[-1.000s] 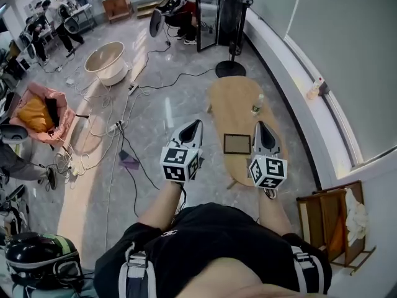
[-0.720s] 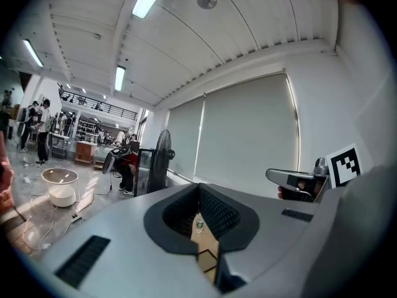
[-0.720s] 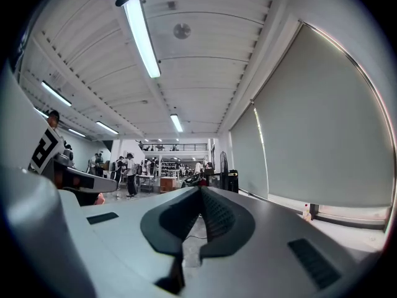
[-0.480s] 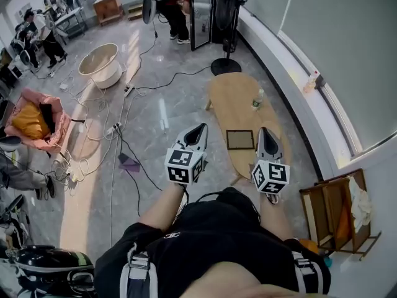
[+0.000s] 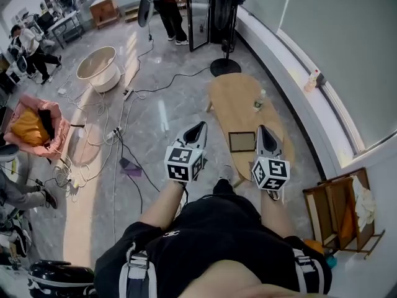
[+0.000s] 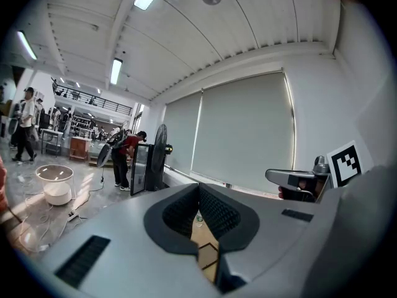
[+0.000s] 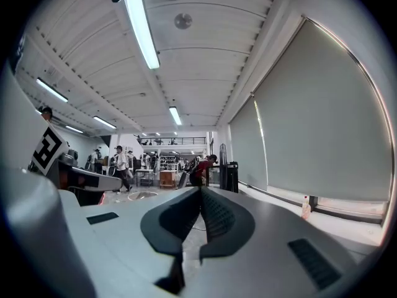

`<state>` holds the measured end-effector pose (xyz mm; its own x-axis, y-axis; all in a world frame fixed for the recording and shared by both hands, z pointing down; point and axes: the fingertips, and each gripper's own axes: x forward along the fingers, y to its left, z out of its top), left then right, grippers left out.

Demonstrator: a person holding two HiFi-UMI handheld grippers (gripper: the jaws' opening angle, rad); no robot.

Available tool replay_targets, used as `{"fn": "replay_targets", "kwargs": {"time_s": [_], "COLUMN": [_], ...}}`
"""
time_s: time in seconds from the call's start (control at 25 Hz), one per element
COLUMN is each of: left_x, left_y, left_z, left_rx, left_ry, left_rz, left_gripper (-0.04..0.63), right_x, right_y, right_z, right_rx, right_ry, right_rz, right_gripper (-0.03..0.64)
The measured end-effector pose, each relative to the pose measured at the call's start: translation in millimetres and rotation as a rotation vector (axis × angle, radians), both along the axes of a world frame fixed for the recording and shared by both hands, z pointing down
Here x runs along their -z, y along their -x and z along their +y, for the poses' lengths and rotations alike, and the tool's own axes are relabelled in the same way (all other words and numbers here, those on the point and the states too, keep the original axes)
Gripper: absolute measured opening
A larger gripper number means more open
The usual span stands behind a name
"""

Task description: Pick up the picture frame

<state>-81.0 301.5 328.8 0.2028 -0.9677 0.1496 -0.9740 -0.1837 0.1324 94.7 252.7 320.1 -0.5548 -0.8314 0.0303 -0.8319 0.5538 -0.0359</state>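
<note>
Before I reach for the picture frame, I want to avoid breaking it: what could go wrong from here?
1. The left gripper and right gripper are both shut. Unless they open first, they would likely shove the picture frame rather than grip it.
2. The frame lies flat on the wooden table, so a jaw may skid it toward an edge.
3. The small bottle stands beyond it; an overshoot could topple it.

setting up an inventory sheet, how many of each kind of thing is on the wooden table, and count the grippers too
picture frame: 1
bottle: 1
grippers: 2 (left gripper, right gripper, both with jaws together and nothing held)
total: 4
</note>
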Motion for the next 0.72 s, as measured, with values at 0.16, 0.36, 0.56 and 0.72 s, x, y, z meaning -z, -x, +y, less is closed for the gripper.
{"fn": "replay_targets", "kwargs": {"time_s": [0.16, 0.36, 0.56, 0.72], "left_x": [-8, -11, -5, 2], "left_y": [3, 9, 14, 5], "left_z": [-28, -81, -153, -215], "left_rx": [-0.005, -0.008, -0.006, -0.017], "left_ry": [0.014, 0.025, 0.038, 0.044], "left_rz": [-0.011, -0.02, -0.025, -0.049], "left_gripper": [0.021, 0.021, 0.021, 0.021], "right_x": [-11, -13, -11, -12], "right_y": [0, 2, 3, -5], "right_z": [-30, -91, -164, -228], "right_rx": [-0.015, -0.03, -0.036, -0.039], "right_ry": [0.013, 0.028, 0.043, 0.057], "right_rz": [-0.007, -0.027, -0.032, -0.04], "right_gripper": [0.017, 0.017, 0.017, 0.017]}}
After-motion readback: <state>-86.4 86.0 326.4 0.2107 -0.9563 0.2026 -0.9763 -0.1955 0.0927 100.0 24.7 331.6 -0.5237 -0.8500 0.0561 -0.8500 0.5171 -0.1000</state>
